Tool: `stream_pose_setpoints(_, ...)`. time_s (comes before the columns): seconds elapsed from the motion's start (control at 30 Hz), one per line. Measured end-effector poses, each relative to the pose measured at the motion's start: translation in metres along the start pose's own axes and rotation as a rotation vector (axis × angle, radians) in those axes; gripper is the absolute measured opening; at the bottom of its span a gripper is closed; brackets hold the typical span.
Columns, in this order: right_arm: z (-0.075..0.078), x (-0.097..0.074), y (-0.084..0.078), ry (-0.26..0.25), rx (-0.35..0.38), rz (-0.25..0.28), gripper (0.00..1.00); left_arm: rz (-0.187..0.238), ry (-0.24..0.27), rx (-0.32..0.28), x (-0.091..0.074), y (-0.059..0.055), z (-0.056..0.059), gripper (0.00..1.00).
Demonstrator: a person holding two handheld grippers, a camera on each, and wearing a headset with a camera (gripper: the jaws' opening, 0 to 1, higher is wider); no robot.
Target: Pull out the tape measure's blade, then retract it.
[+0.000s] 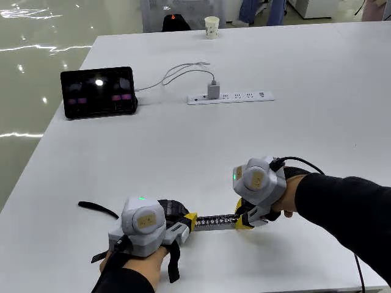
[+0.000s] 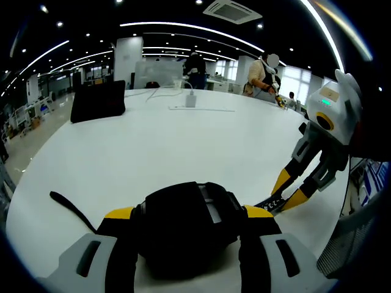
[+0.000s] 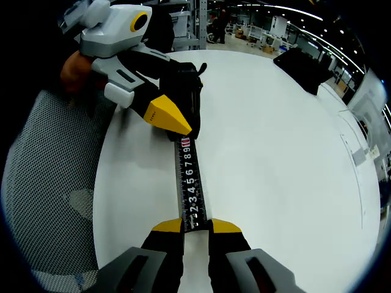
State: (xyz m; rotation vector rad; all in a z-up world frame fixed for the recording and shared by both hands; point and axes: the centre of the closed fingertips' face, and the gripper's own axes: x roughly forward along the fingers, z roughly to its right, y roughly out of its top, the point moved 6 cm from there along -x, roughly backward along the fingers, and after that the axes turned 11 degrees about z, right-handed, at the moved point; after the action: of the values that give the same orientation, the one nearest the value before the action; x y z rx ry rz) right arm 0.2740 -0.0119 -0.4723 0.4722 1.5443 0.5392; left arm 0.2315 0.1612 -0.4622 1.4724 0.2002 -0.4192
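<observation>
Tape measure [image 1: 174, 212] sits low in the middle of the head view, on the white counter [image 1: 183, 140]. The left claw [image 1: 189, 221] is squeezed around its black case. The right claw [image 1: 244, 221] is pinched tight on the end of the blade [image 1: 214, 221]. A short bit of blade stretches between the two claws. In the right gripper view the numbers run up the middle of the frame, from the claw at the bottom to the case near the top left.

A few things could go wrong, I think. The blade is thin and smooth, so its end could slip out of the right claw. Then the spring would snap it back fast into the case. The case is round and could twist or slide in the left claw if the pull is hard or crooked. A sideways pull could also bend the blade. A black strap [image 1: 98, 209] lies at the lower left, beside the case, and it might get caught.
</observation>
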Motion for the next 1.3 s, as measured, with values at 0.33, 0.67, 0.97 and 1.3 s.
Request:
stream_pose_setpoints(0.33, -0.001, 0.002, 0.004, -0.001, 0.014, 0.013, 0.11, -0.002, -0.004, -0.013, -0.001, 0.000, 0.000, 0.63)
stream_pose_setpoints(0.67, -0.002, 0.005, 0.007, 0.003, 0.006, 0.022, 0.11, -0.004, -0.008, -0.027, -0.002, 0.000, -0.001, 0.63)
stream_pose_setpoints(0.97, -0.003, 0.008, 0.011, 0.003, 0.006, 0.038, 0.11, -0.005, -0.009, -0.044, -0.003, 0.001, -0.002, 0.62)
stream_pose_setpoints(1.3, -0.004, 0.011, 0.016, 0.004, 0.004, 0.057, 0.11, -0.004, -0.009, -0.052, -0.003, 0.001, -0.003, 0.62)
